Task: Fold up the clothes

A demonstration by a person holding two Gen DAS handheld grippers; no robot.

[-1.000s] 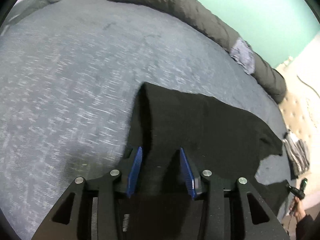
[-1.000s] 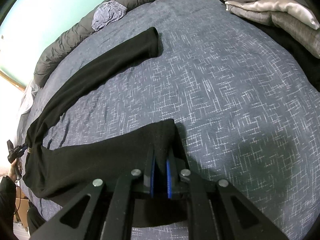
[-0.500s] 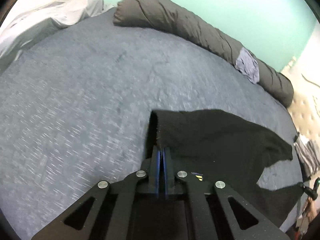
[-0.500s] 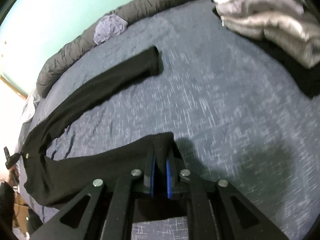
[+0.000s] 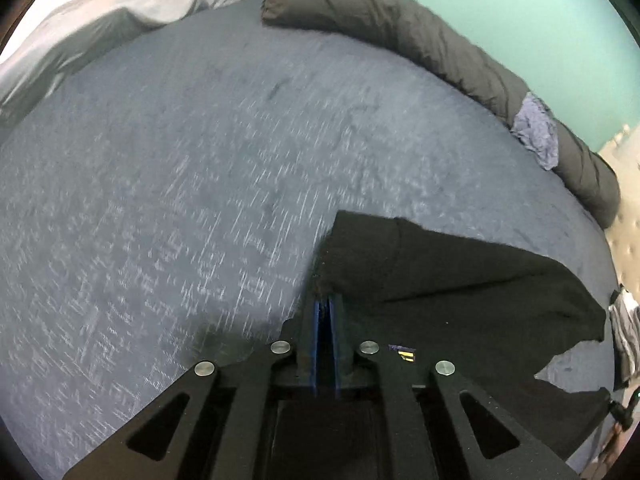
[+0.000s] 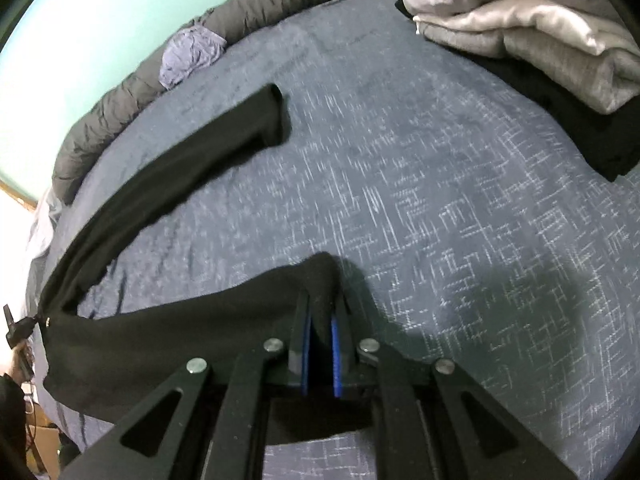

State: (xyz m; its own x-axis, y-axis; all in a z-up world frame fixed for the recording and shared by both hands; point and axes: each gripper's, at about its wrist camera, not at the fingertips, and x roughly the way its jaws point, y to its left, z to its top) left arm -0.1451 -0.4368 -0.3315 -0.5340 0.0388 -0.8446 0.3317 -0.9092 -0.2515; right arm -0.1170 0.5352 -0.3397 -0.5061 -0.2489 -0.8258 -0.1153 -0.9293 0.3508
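A black long-sleeved garment [image 5: 460, 300] lies spread on the blue-grey bed cover [image 5: 160, 200]. My left gripper [image 5: 326, 300] has one corner of it pinched between its blue pads. The jaws are opening a little, with the cloth still pressed between them, and the corner is raised off the bed. In the right wrist view my right gripper [image 6: 320, 308] is shut on another edge of the same garment [image 6: 180, 328], which bunches up over its fingers. One sleeve [image 6: 224, 140] stretches away flat toward the far left.
A rolled dark grey duvet [image 5: 420, 36] lines the far edge by the green wall, with a crumpled lilac cloth [image 6: 192, 56] on it. A stack of folded pale and black clothes [image 6: 520, 32] sits at the far right. A light grey sheet [image 5: 100, 24] lies far left.
My left gripper, open around the garment's corner a second ago, has shut on it and lifted it. The right gripper has kept its hold and barely moved.
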